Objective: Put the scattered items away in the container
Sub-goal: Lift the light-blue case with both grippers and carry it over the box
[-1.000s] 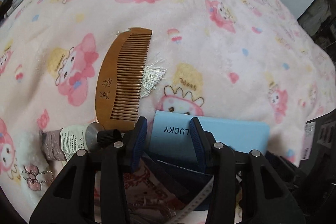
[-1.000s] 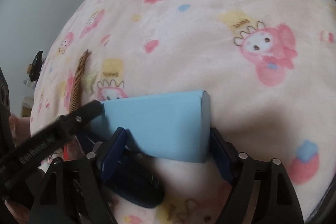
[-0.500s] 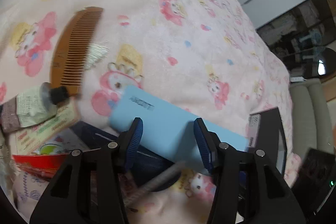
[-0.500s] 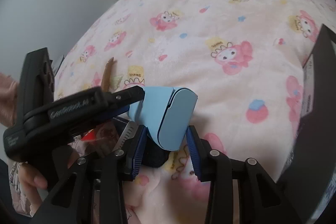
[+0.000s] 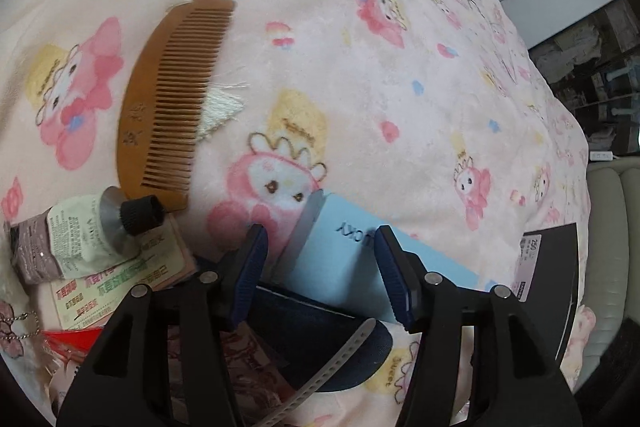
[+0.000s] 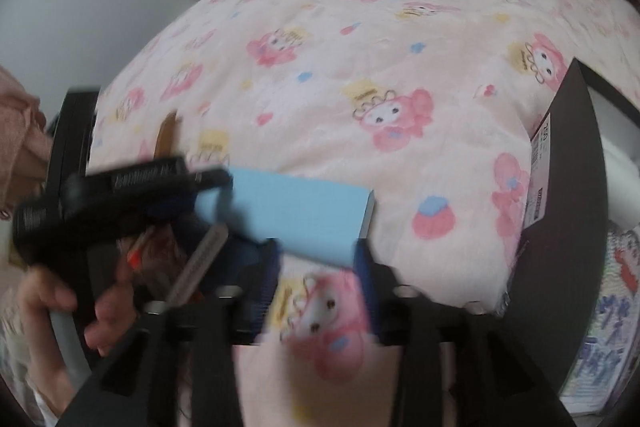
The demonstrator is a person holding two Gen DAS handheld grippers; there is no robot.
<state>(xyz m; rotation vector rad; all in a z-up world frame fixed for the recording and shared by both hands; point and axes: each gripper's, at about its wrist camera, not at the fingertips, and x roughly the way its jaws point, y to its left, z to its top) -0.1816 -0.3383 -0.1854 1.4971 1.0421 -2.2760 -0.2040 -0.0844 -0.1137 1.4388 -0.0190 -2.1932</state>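
Two grippers over a light blue box on a pink cartoon-print blanket

The blanket [image 5: 360, 75] covers a bed, with a pale wall behind, white cabinets and cluttered shelves at the far side. One light blue box [image 5: 352, 259] lies near the blanket's near edge, partly over a dark blue item [image 5: 320, 339]. The left gripper [image 5: 320, 267] straddles its end, jaws opening, pads not pressing. The right gripper [image 6: 316, 279] is blurred, jaws opening, box end between them, released. One wooden comb [image 5: 172, 95], one tube [image 5: 80, 235] and one black container [image 6: 568, 187] at the right edge show
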